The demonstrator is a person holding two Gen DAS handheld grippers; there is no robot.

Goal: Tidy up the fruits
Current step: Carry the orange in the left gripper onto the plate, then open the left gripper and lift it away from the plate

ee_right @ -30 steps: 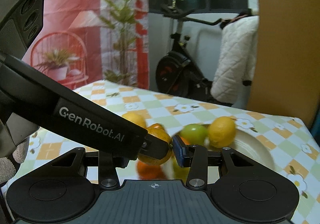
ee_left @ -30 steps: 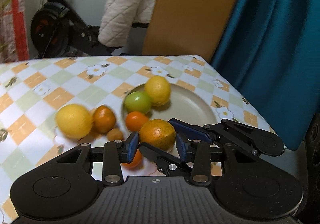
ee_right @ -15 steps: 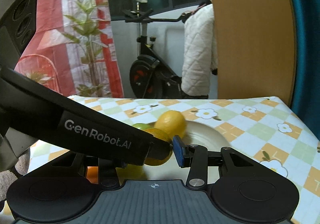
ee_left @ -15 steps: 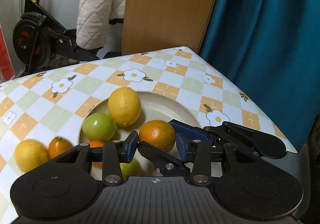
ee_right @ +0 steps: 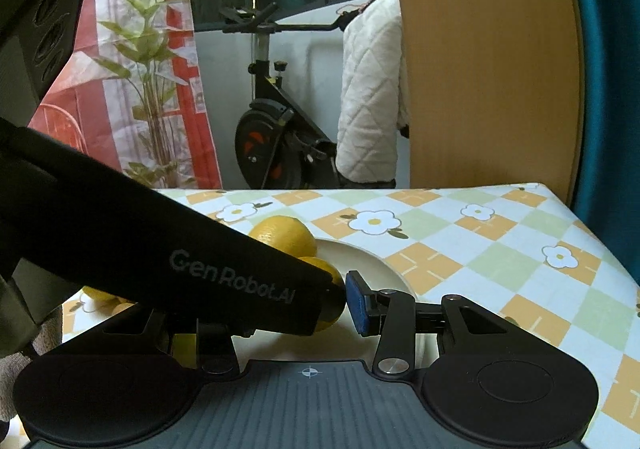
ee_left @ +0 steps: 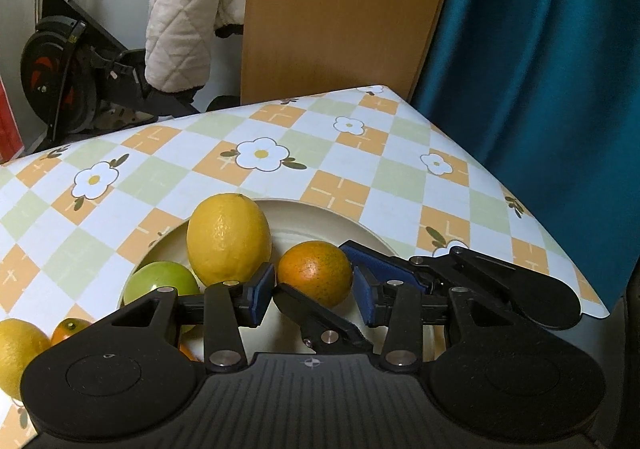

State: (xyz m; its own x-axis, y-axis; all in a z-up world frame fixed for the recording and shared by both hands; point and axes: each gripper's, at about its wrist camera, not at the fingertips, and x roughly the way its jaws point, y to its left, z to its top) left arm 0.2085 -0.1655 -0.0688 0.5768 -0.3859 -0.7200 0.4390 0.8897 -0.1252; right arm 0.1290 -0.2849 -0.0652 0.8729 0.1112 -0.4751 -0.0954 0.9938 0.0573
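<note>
A small orange (ee_left: 316,273) hangs just over the cream plate (ee_left: 340,221). My left gripper (ee_left: 314,299) has its blue pads closed against the orange's sides. My right gripper (ee_right: 330,307) is shut on the same orange (ee_right: 335,281); the left gripper's body hides its left finger. On the plate lie a big lemon (ee_left: 228,239) and a green fruit (ee_left: 160,283). Another lemon (ee_left: 20,353) and a small orange fruit (ee_left: 68,329) lie on the cloth to the left of the plate.
The checked flower tablecloth (ee_left: 260,155) ends at a corner close to the right of the plate. Behind it are a teal curtain (ee_left: 540,69) and a wooden board (ee_left: 340,9). An exercise bike (ee_left: 68,61) with a white quilted jacket stands beyond the far edge.
Both grippers have carried the orange to the right and a little down, over the plate. The loose fruit on the cloth has slid towards the left edge of the left wrist view.
</note>
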